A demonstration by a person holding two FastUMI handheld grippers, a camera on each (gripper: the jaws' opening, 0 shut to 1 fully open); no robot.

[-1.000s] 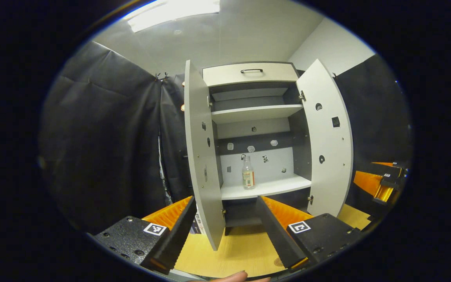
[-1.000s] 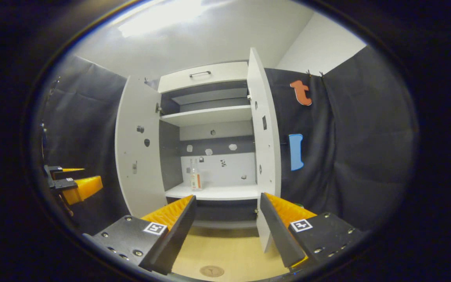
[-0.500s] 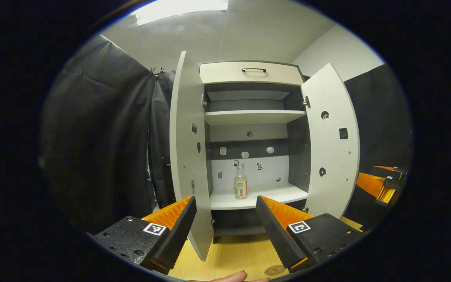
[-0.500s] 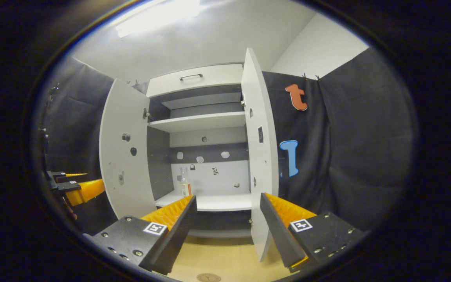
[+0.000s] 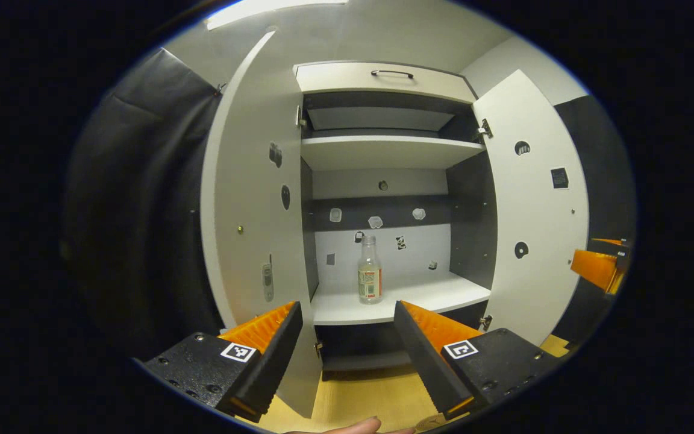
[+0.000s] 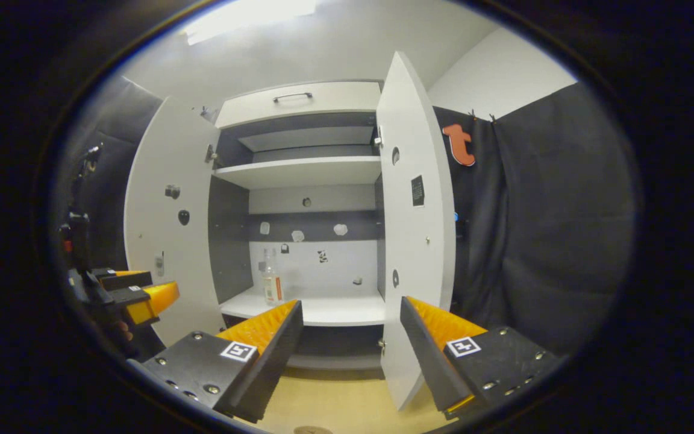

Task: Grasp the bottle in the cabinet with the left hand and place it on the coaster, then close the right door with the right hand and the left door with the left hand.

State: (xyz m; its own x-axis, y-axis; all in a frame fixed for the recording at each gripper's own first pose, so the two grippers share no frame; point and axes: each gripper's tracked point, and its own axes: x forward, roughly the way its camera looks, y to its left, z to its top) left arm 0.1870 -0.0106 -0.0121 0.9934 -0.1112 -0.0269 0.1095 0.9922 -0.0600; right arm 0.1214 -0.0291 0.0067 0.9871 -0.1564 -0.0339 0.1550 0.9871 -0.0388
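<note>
Clear plastic, with a white-and-red label, the small bottle [image 5: 369, 278] stands upright on the lower white shelf [image 5: 401, 298] of the grey-and-white cabinet [image 5: 383, 78], near the shelf's left rear corner and touching neither claw. Both white doors stand wide open: the left door [image 5: 250, 199] and the right door [image 5: 537, 199]. The left claw [image 5: 347, 355] is spread wide and holds nothing, its fingers framing the bottle from well short of the shelf. The right claw [image 6: 350, 355] is likewise wide apart and empty, above the pale wooden surface [image 6: 341, 404].
</note>
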